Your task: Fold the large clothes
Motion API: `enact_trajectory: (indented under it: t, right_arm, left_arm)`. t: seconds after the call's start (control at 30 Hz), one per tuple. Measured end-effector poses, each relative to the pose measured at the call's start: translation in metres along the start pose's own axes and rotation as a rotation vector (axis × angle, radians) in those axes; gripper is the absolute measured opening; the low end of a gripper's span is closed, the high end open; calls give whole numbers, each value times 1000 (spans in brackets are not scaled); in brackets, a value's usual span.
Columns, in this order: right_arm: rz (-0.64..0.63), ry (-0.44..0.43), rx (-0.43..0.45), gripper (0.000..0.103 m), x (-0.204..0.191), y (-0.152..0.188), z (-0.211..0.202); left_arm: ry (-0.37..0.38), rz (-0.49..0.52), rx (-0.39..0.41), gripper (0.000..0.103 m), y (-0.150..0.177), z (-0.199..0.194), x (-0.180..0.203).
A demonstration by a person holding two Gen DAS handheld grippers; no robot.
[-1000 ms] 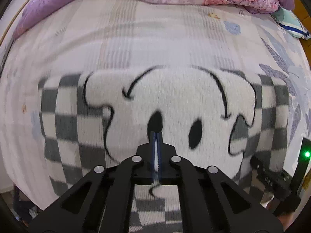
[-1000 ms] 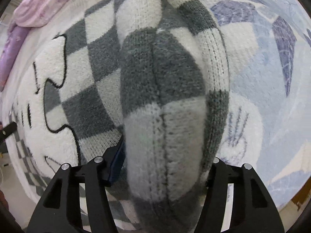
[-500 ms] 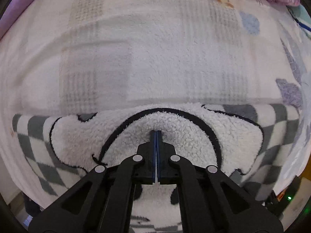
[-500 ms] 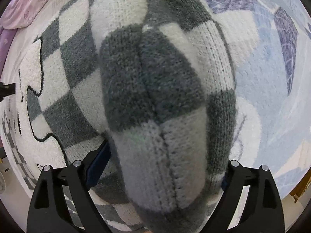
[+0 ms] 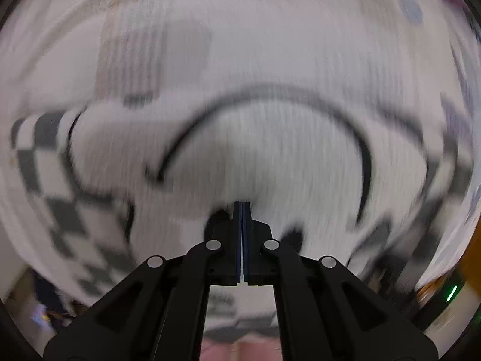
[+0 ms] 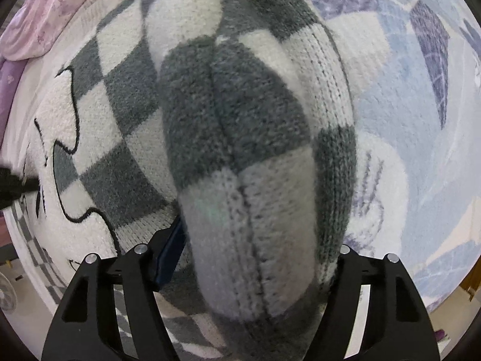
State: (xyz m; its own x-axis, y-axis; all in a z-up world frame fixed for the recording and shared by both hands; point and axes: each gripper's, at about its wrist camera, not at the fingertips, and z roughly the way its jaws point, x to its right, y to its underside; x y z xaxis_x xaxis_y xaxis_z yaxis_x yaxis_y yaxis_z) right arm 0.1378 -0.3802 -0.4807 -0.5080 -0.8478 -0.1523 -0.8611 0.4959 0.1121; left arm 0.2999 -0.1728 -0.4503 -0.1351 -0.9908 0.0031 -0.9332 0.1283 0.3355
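Note:
A grey-and-white checked sweater [image 5: 264, 156] with a fleecy white cartoon face outlined in black lies spread on the bed. My left gripper [image 5: 242, 204] points down over that face, shut with nothing between its pads; the picture is smeared by motion. In the right wrist view a thick checked sleeve [image 6: 255, 156] of the sweater [image 6: 99, 138] bulges up between the fingers of my right gripper [image 6: 255, 258]. Its jaws are closing around the sleeve, and the blue left pad [image 6: 170, 249] stands just beside the knit. The right pad is hidden behind the sleeve. The left gripper's dark tip [image 6: 18, 185] shows at the left edge.
The bed cover [image 6: 405, 105] is pale blue with purple leaf prints to the right of the sweater. A pink and purple flowered quilt [image 6: 45, 15] lies bunched at the far left. Floor [image 6: 18, 316] shows past the bed's near edge.
The left gripper has tilted down and sunk toward the cartoon face, still shut. The right gripper's jaws widened around the sleeve, then came partly back in; the hand barely moved.

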Motion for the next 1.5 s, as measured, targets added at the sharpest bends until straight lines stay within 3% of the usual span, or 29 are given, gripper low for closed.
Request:
enact_trajectory:
  t: [0.03,0.17,0.3,0.4,0.43,0.5,0.6,0.67,0.73,0.77,0.87,0.93,1.03,1.13,1.2,1.3,1.4,1.5]
  right_arm:
    - [0,3,-11,67,-1,-2,1]
    - [-7,-34,-10,71,6,-15,7]
    - [6,-19,-10,71,14,-10,5]
    - [2,-36,-8,73,10,-10,8]
    - [-5,-49,-4,73,7,-14,10]
    - [-18,-70,17,73,13,-12,9]
    - [-6,-55,24,74,13,-5,10]
    - [-5,-51,29,74,11,-2,10]
    - [-14,-62,47,74,6,-6,13]
    - [-20,-64,56,74,6,-1,13]
    - [-22,-66,63,75,4,4,15]
    - [-23,-78,79,76,3,15,16]
    - [-24,-69,83,76,8,21,17]
    - [-24,-79,64,76,10,18,15]
    - [-30,-86,65,76,11,19,14]
    - [-28,-81,73,76,12,19,15]
    - [-26,-84,77,76,14,21,15]
    - [-28,-94,71,78,18,21,12]
  left_arm:
    - [-8,2,-34,0,14,4,1]
    - [-35,21,30,1,21,27,3]
    - [-81,35,-27,0,55,14,13]
    - [-16,-30,-98,0,78,60,-3]
    - [20,-79,-87,2,77,78,-10]
    - [-18,-88,-99,1,73,72,-4]
    - [-142,74,-3,0,109,61,21]
    - [-89,44,-34,0,151,80,15]
    - [-92,68,27,0,175,84,12]
    - [-117,97,17,0,181,82,16]
    - [-59,62,-7,0,189,79,11]
    - [-57,72,17,1,186,96,7]
    - [6,6,-23,0,177,77,-3]
    - [-30,42,160,0,152,14,-5]
    - [1,27,269,0,107,-24,-8]
    - [10,-5,329,0,44,-52,-11]
    - [89,-3,295,0,-12,-58,-7]
    - [61,7,243,0,-36,-39,-3]
